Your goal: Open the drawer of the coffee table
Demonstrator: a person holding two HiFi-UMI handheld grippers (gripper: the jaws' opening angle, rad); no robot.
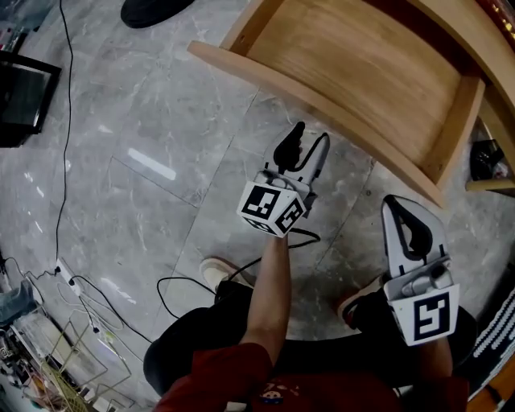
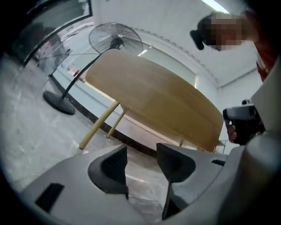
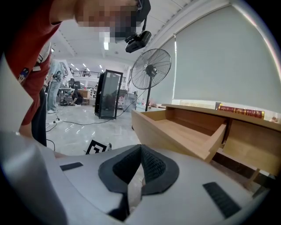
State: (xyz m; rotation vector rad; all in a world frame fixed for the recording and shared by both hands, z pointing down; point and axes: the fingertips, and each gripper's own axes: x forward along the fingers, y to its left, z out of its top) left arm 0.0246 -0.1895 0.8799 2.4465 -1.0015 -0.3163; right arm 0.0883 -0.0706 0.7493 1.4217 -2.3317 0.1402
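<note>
The coffee table's wooden drawer (image 1: 362,72) stands pulled far out, empty inside; its front panel (image 1: 322,105) faces me. In the right gripper view the drawer (image 3: 184,132) juts from the table (image 3: 252,140). My left gripper (image 1: 308,141) hovers just short of the front panel, apart from it, jaws open with nothing between them. Its own view shows the left gripper (image 2: 142,154) tilted, facing a wide wooden panel (image 2: 153,101). My right gripper (image 1: 396,203) hangs lower right, near the drawer's corner. The right gripper (image 3: 140,151) has its pads together, holding nothing.
A fan's dark base (image 1: 153,8) stands beyond the drawer, a black cabinet (image 1: 20,88) at the far left, with cables (image 1: 64,161) across the grey tile floor. A standing fan (image 3: 151,70) and books (image 3: 239,110) on the table show in the right gripper view. My feet (image 1: 221,273) are below.
</note>
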